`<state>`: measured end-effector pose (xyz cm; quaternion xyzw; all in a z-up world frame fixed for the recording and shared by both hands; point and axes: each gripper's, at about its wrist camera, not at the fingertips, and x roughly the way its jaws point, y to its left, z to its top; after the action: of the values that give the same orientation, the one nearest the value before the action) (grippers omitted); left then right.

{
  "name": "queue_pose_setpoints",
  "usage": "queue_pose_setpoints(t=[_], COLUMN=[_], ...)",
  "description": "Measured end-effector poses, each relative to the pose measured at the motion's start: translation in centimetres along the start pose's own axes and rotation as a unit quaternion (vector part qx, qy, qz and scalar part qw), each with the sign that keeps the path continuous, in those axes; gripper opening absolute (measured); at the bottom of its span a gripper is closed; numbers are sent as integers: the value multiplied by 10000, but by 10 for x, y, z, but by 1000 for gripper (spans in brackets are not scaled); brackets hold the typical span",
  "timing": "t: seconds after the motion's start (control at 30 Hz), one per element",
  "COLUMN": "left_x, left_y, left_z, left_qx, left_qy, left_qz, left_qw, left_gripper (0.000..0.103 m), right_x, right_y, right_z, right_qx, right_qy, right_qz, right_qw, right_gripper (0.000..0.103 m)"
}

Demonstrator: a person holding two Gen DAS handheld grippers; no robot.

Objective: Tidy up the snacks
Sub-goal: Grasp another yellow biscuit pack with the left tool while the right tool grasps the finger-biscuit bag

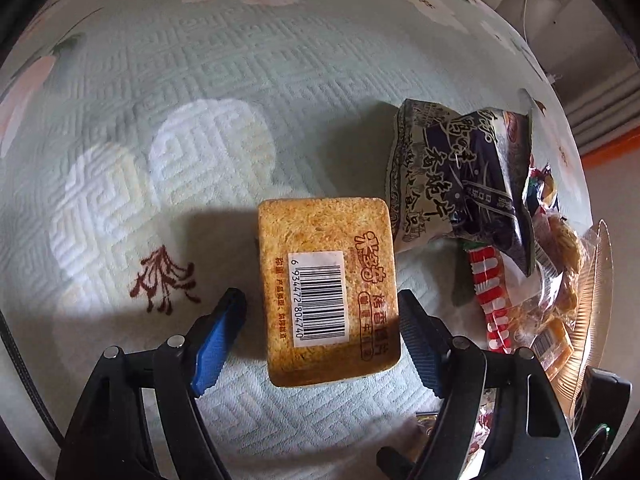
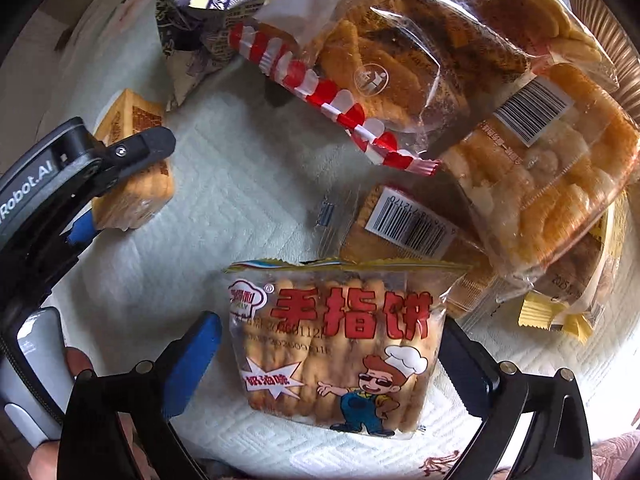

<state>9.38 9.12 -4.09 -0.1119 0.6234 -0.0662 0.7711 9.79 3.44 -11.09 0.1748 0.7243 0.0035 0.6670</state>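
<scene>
**Two snacks between open jaws**

We see our left hand-held gripper [image 1: 322,312] spread open around the toast pack [image 1: 328,292], low in the middle. Our right hand-held gripper [image 2: 332,354] gapes around the finger biscuit bag [image 2: 340,344] on the desk [image 2: 248,208].

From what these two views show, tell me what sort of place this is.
Probably a home, perhaps a dining or living room. A table under a pale green embossed floral cloth holds loose shop-bought snacks: a toast-slice pack, a finger-biscuit bag and clear pastry packs.
</scene>
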Motion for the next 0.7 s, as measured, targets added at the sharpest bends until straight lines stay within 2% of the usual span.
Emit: queue_pose_setpoints(t=[0.17,0.27,0.37,0.47,0.53,0.57,0.6,0.67,0.7], left_x=[1,0,0,0,1,1,0,-1,-4], left_y=[1,-2,-3,-1,-3,-5,-6,-9,-8], left_z=[2,-4,-6,-7,-9,-11,-13,-18,-20], left_qx=[63,112,88,-36,-79,-77,-89,-82,-119], left_qy=[-54,-104,-141,-225,-283,-337,-414,-568,-646], left_qz=[53,134,113,-55,26,94,169,462,411], left_qw=[10000,9998,9998,9997,9996,9994,9990,9973,9970], left_gripper=[76,77,77,87,87,86,78,60,54], right_x=[12,8,2,-6,-14,-18,-21,-27,-30], right_y=[7,-6,-19,-27,-24,-22,-21,-22,-22], right_z=[12,23,18,9,-1,-5,-10,-13,-15], right_qx=[-72,-94,-95,-77,-176,-246,-287,-305,-302], right_qy=[187,120,106,51,-29,-132,-209,-355,-437], right_qz=[91,133,141,104,-199,-307,-302,-99,10], right_qw=[9998,9998,9998,9999,9996,9991,9989,9989,9986], right_gripper=[103,103,103,103,93,81,72,68,67])
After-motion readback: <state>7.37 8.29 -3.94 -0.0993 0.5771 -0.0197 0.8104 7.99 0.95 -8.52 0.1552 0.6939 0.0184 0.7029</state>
